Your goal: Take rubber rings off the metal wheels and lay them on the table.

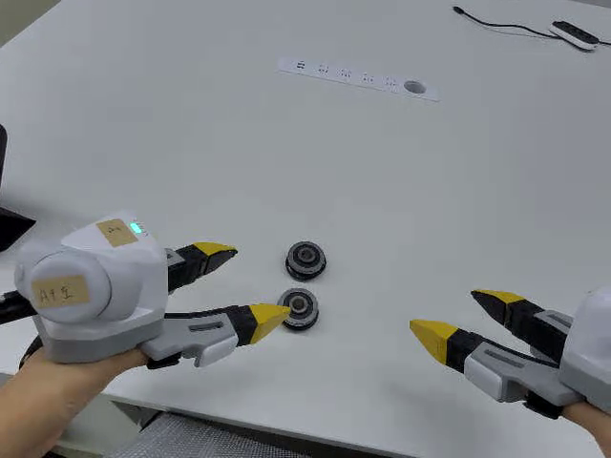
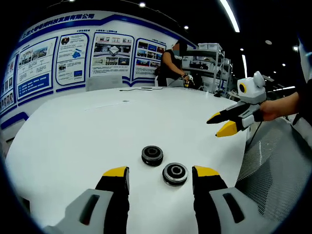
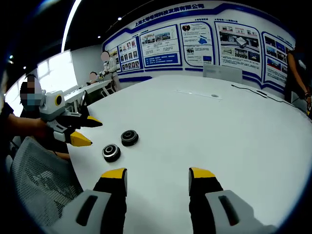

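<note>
White tabletop (image 1: 172,134) bare across middle and left of head view, wide passage. Two black-ringed metal wheels, far wheel (image 1: 305,260) and near wheel (image 1: 300,308), lower centre, narrow gap between. Left gripper (image 1: 256,282) crowds their left; right side open up to right gripper (image 1: 447,311). Long white power strip (image 1: 358,79) upper centre, thin black cable (image 1: 501,26) upper right, both well apart.

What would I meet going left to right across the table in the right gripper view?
left gripper → nearer metal wheel → farther metal wheel → bare white table
</note>
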A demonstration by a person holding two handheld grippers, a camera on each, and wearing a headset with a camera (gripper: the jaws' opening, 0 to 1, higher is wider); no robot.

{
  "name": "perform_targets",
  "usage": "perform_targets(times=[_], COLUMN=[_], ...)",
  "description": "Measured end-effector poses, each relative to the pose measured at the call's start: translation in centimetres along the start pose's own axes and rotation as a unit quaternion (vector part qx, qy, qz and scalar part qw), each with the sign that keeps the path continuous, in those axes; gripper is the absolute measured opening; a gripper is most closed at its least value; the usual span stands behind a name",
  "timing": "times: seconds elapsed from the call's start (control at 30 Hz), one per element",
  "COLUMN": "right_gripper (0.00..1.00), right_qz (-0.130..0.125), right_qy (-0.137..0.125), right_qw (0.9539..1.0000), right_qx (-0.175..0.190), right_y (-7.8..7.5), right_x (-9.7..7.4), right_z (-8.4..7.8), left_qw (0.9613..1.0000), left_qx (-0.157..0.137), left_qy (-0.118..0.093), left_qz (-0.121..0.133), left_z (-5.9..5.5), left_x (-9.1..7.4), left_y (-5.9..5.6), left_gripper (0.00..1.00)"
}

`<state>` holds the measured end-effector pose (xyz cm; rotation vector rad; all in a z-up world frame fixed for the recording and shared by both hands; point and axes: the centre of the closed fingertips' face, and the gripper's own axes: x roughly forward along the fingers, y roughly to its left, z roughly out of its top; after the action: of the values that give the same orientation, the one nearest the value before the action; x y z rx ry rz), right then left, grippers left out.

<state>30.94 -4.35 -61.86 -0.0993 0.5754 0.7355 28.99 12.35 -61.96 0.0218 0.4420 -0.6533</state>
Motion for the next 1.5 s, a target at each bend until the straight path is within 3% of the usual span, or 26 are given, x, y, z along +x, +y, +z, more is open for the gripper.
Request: perform_targets(times=[0.13, 0.57, 0.7, 1.03, 1.17, 1.5], right_gripper=[0.49, 0.46, 0.44, 0.41, 0.41, 0.40], right_qz=[0.014, 0.045, 0.051, 0.055, 0.055, 0.053], right_qy=[0.002, 0.006, 0.006, 0.005, 0.009, 0.011], right_qw=[0.9999, 0.9988, 0.9983, 0.9980, 0.9981, 0.9982], right_qx=[0.003, 0.019, 0.028, 0.028, 0.028, 0.025], right_y=[0.8, 2.7, 2.9, 3.1, 3.1, 3.0], right_x=[0.3, 1.2, 1.3, 1.6, 1.7, 1.7], right_z=[-0.2, -0.8, -0.8, -0.5, -0.7, -0.7], left_qw=[0.9995, 0.9967, 0.9961, 0.9911, 0.9898, 0.9913], left_qx=[0.025, 0.066, 0.063, 0.097, 0.099, 0.085], left_qy=[0.012, 0.031, 0.037, 0.056, 0.064, 0.066], left_qz=[-0.014, -0.034, -0.049, -0.071, -0.079, -0.076], left_z=[-0.1, -0.4, -0.7, -1.1, -1.6, -2.0], left_x=[0.5, 2.0, 2.5, 3.4, 3.6, 3.7], left_y=[-0.6, -1.6, -1.9, -2.6, -2.7, -2.6], left_gripper=[0.42, 0.32, 0.28, 0.21, 0.20, 0.17])
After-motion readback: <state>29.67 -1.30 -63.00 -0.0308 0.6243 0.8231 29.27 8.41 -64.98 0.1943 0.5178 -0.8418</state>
